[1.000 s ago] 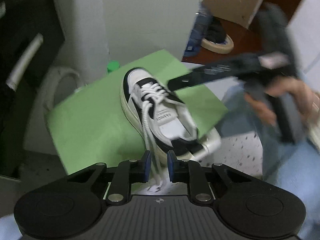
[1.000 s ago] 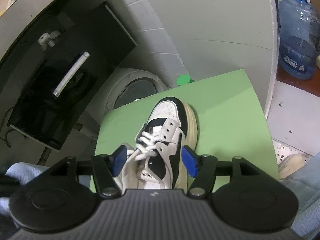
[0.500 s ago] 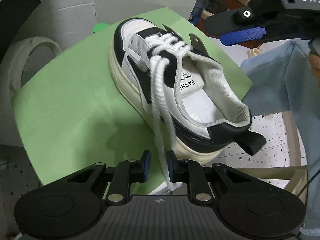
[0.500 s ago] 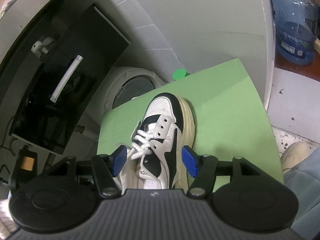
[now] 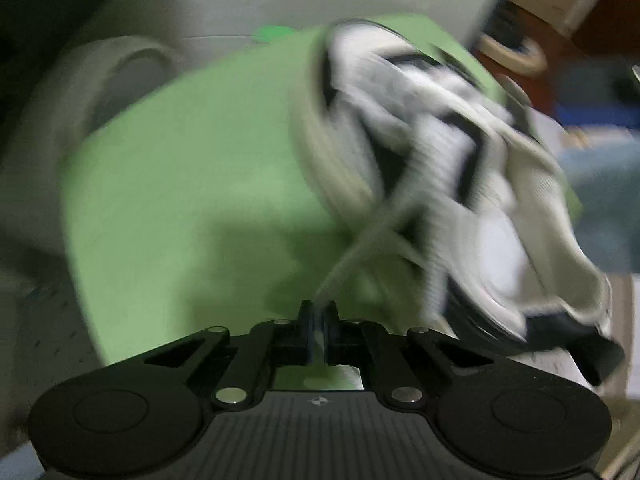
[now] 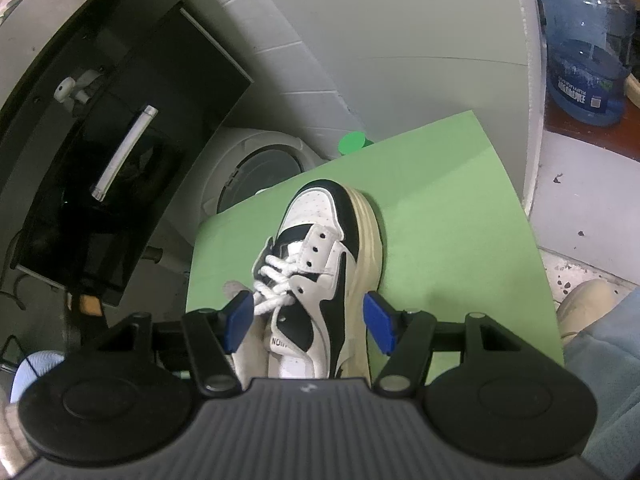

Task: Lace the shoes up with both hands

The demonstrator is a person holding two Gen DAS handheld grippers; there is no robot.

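The shoe (image 6: 320, 280) lies on its side on the green mat (image 6: 460, 240), toe pointing away. The left gripper (image 5: 319, 312) has its jaws together, clamped on a white lace (image 5: 360, 240) running up to the shoe; this view is blurred. The right gripper (image 6: 310, 320) has its jaws wide apart, straddling the shoe's laced section and gripping nothing.

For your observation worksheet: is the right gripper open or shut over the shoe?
Open. The right gripper has its blue pads spread wide, the shoe showing in the gap between them, gripping nothing.
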